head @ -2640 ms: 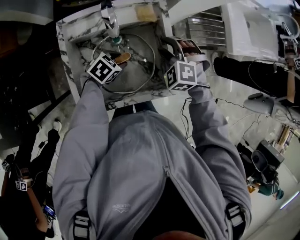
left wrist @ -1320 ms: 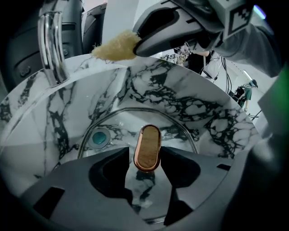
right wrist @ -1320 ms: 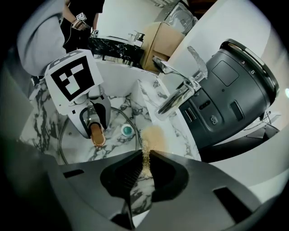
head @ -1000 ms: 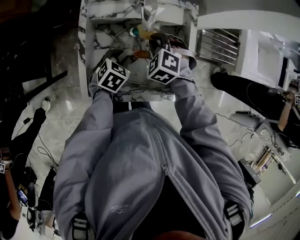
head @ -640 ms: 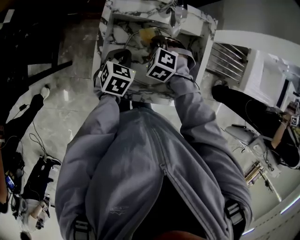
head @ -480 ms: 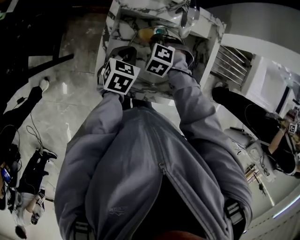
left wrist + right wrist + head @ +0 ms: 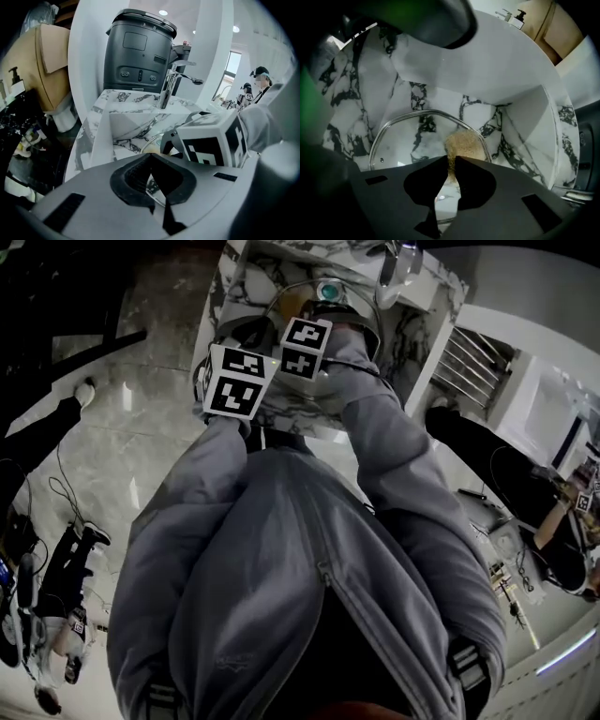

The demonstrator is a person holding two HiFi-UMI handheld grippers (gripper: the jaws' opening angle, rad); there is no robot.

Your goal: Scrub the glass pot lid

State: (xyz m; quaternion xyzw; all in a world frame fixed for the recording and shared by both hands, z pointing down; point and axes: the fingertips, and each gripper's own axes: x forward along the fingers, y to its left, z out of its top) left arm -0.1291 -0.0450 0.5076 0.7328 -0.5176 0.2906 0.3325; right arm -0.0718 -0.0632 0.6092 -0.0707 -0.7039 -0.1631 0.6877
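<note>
The glass pot lid [image 7: 408, 140] lies in the marble sink [image 7: 511, 84], its steel rim curving round the basin. My right gripper [image 7: 451, 161] points straight down over it, shut on a tan scrub sponge [image 7: 461, 143] that rests against the glass. My left gripper [image 7: 151, 157] is shut, and the near rim of the lid [image 7: 154, 190] runs between its jaws. In the head view the two marker cubes, left [image 7: 234, 381] and right [image 7: 305, 348], sit side by side over the sink and hide the jaws.
A chrome faucet [image 7: 168, 86] stands at the sink's back edge, with a dark appliance [image 7: 138, 51] behind it. The green drain [image 7: 328, 289] shows beyond the right cube. A slatted metal rack [image 7: 469, 357] lies right of the sink. Other people stand nearby [image 7: 260, 84].
The right gripper has come down into the sink with the sponge and now sits close beside the left cube. The left gripper has shifted only slightly.
</note>
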